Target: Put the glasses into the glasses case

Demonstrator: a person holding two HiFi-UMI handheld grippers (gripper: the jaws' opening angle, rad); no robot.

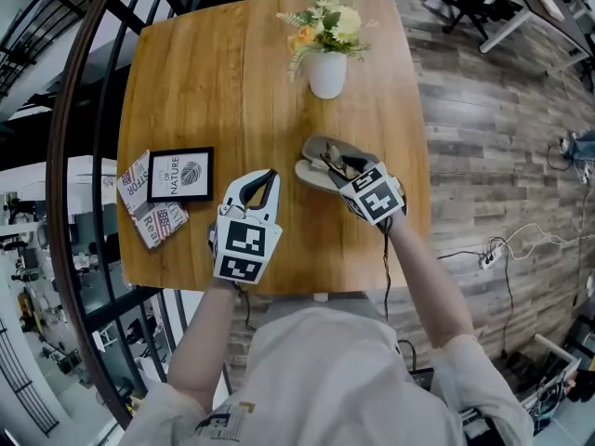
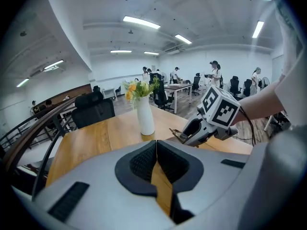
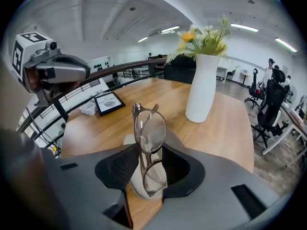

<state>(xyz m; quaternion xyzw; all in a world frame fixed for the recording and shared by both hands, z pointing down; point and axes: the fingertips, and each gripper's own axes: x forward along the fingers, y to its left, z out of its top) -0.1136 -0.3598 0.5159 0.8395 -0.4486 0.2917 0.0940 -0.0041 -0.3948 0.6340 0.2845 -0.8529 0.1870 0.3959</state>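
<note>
My right gripper (image 1: 340,171) is shut on a pair of brown-framed glasses (image 3: 150,138), which stand on edge between its pads, one lens above the other. Just under them lies the open, beige-lined glasses case (image 1: 314,159) on the wooden table (image 1: 204,82), a little in front of the vase. In the right gripper view the case (image 3: 133,178) shows pale beneath the lower lens. My left gripper (image 1: 271,176) hovers to the left of the case, its jaws shut with nothing between them. The left gripper view shows the right gripper (image 2: 191,134) with the glasses (image 2: 178,134) at its tip.
A white vase of flowers (image 1: 327,69) stands at the table's far middle. A black-framed picture (image 1: 180,174) and some booklets (image 1: 150,207) lie at the left edge. A curved black railing (image 1: 70,156) runs along the left. Office chairs and people are far behind.
</note>
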